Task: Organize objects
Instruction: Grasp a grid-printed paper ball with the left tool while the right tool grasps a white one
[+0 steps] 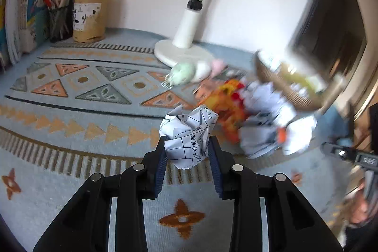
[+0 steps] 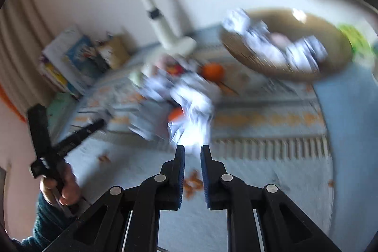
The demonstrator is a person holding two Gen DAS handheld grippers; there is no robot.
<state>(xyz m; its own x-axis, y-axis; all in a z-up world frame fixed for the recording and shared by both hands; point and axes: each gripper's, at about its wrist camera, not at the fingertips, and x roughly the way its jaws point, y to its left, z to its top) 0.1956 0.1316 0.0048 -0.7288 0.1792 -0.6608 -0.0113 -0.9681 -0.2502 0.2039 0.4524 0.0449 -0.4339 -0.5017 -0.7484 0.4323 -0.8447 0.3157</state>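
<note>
Your left gripper [image 1: 187, 145] is clamped on a crumpled paper ball [image 1: 189, 136], the blue pads pressing its lower half while the rest bulges above them. Your right gripper [image 2: 192, 150] is clenched almost fully; a white, blurred wad of paper [image 2: 192, 126] sits right at its tips, but whether the pads actually pinch it is hard to say.

Judging from the papers already lying in the woven basket [image 2: 335, 49], the step in hand is probably carrying these balls there. Keep the left grip firm but not crushing, lift clear of the patterned cloth [image 1: 70, 110] on the table, and pass over the pile of loose paper and orange items [image 1: 226, 105] without snagging it. Check the right grasp before moving.

The right view is smeared throughout, so the basket's contents and the orange round thing [image 2: 212, 71] are uncertain. In the left view the basket is blurred and partly cut off near the edge.
</note>
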